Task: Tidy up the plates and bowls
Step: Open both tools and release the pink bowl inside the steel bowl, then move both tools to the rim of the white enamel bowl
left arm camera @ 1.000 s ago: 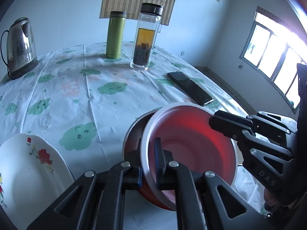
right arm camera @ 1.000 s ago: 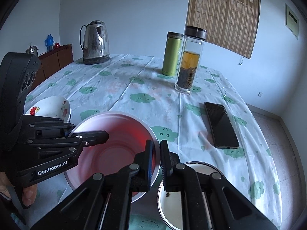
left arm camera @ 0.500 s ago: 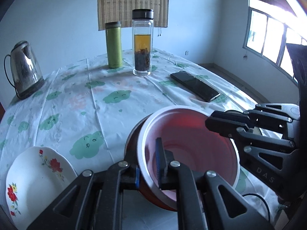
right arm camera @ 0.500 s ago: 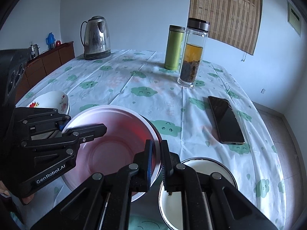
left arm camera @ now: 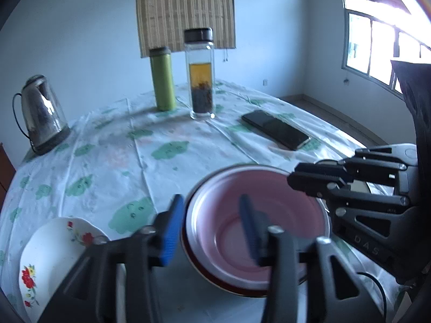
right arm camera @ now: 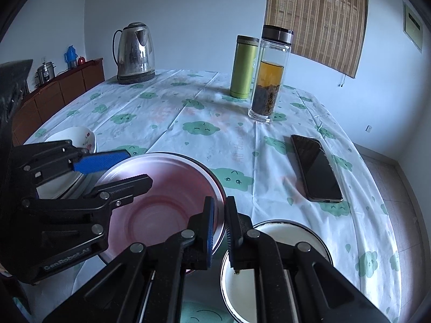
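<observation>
A pink bowl [left arm camera: 256, 228] [right arm camera: 167, 210] sits nested in a red bowl with a dark rim [left arm camera: 215, 277]. My left gripper [left arm camera: 210, 215] [right arm camera: 137, 168] is opening. Its blue pads [left arm camera: 171, 231] straddle the pink bowl's near rim, one outside and one inside, and neither presses on it. My right gripper [right arm camera: 219, 204] [left arm camera: 292, 181] is shut on the pink bowl's rim at the opposite side. A white floral bowl [left arm camera: 54, 255] [right arm camera: 78, 137] lies left of the stack. A white bowl with a dark rim [right arm camera: 269, 269] sits under the right gripper.
On the cloud-print tablecloth [left arm camera: 167, 150] stand a steel kettle [left arm camera: 40, 113], a green flask [left arm camera: 161, 78] and a glass tea bottle [left arm camera: 200, 75]. A black phone [right arm camera: 315, 167] lies to the right, near the table edge. A wooden sideboard [right arm camera: 54, 94] stands beyond the table.
My left gripper has let go of the pink bowl's rim and spread its jaws. The tilted pink bowl has settled lower into the bowl beneath. The right gripper keeps its hold.
</observation>
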